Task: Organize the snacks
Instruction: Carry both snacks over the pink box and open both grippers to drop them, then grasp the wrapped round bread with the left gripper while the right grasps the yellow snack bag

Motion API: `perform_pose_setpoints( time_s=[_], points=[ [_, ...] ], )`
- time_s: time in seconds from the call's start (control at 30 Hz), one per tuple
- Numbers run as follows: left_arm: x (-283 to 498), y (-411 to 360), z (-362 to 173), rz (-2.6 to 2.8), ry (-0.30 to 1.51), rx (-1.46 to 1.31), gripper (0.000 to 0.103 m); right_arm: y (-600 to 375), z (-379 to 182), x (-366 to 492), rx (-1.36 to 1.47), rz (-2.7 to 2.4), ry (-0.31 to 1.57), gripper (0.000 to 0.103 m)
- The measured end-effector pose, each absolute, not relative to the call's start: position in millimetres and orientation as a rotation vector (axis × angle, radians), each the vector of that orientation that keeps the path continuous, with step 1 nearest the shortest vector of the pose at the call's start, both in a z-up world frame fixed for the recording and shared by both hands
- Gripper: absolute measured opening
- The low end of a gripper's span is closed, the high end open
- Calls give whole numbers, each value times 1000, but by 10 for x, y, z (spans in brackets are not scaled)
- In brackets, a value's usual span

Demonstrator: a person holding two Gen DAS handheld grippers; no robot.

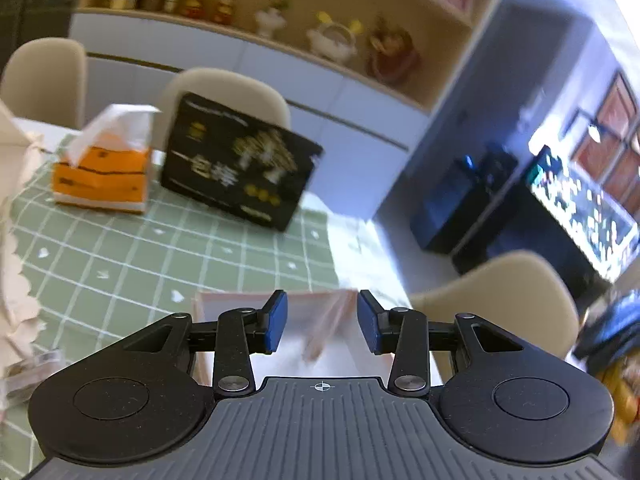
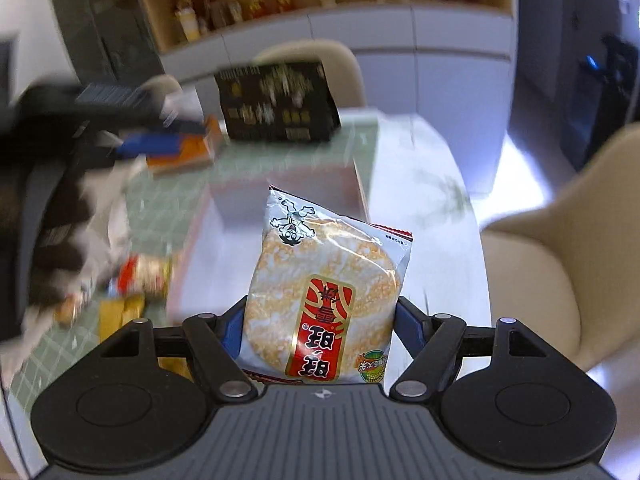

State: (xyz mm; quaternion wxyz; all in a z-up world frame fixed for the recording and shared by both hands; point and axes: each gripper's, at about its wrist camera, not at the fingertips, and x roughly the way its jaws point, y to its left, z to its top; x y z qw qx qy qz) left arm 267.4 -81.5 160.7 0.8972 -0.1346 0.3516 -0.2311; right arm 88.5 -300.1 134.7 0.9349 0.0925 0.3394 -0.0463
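Note:
My right gripper (image 2: 320, 320) is shut on a rice cracker packet (image 2: 324, 280), clear wrap with a red label, held upright above a pale pink-rimmed box (image 2: 224, 204) on the table. My left gripper (image 1: 322, 320) is open and empty, its blue pads (image 1: 277, 322) apart above the same pale box (image 1: 320, 344) near the table's right edge. The left gripper also shows blurred at the left of the right wrist view (image 2: 100, 120). Several loose snack packets (image 2: 136, 280) lie on the green checked cloth left of the box.
A black gift box (image 1: 240, 164) stands upright at the back of the table, with an orange tissue pack (image 1: 100, 176) to its left. Beige chairs (image 2: 560, 272) stand around the table. A wrapped snack (image 1: 32, 364) lies at the left edge. Shelves with ornaments line the wall behind.

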Motion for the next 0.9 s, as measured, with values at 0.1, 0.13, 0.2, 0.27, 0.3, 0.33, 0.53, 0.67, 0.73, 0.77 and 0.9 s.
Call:
perform_pose_setpoints(
  time_s=[0.1,0.13,0.2,0.27,0.3,0.33,0.53,0.67,0.73,0.77,0.9],
  points=[
    [2595,-524,1630,-411,732,-276,43,-2980,1385,1440,156,-25,706,92],
    [2525,-413,1613,-384,744,-269,43,-2959,1353,1633,150,-15,734,92],
    [2328,-163,1566,-342,763,-270,43,-2909,1297,1796,132,-44,757,91],
    [2127,101,1446,-302,784,-277,43,-2838,1253,1761,126,-67,754,91],
    [2010,242,1343,-278,801,-281,43,-2807,1239,1708,140,-58,757,91],
    [1912,358,1256,-254,821,-286,43,-2778,1200,1635,155,-48,767,91],
    [1479,939,671,-84,971,-370,42,-2529,900,1117,187,10,864,91],
    [1292,1102,492,-33,996,-445,42,-2146,557,1046,183,88,981,91],
    [1185,1030,466,-78,1000,-416,42,-1926,441,1052,159,112,1005,91],
    [1124,948,485,-120,1003,-378,42,-1820,400,1067,154,124,1009,91],
    [1077,862,534,-184,1004,-265,42,-1475,322,1185,113,147,995,91]
  ],
)
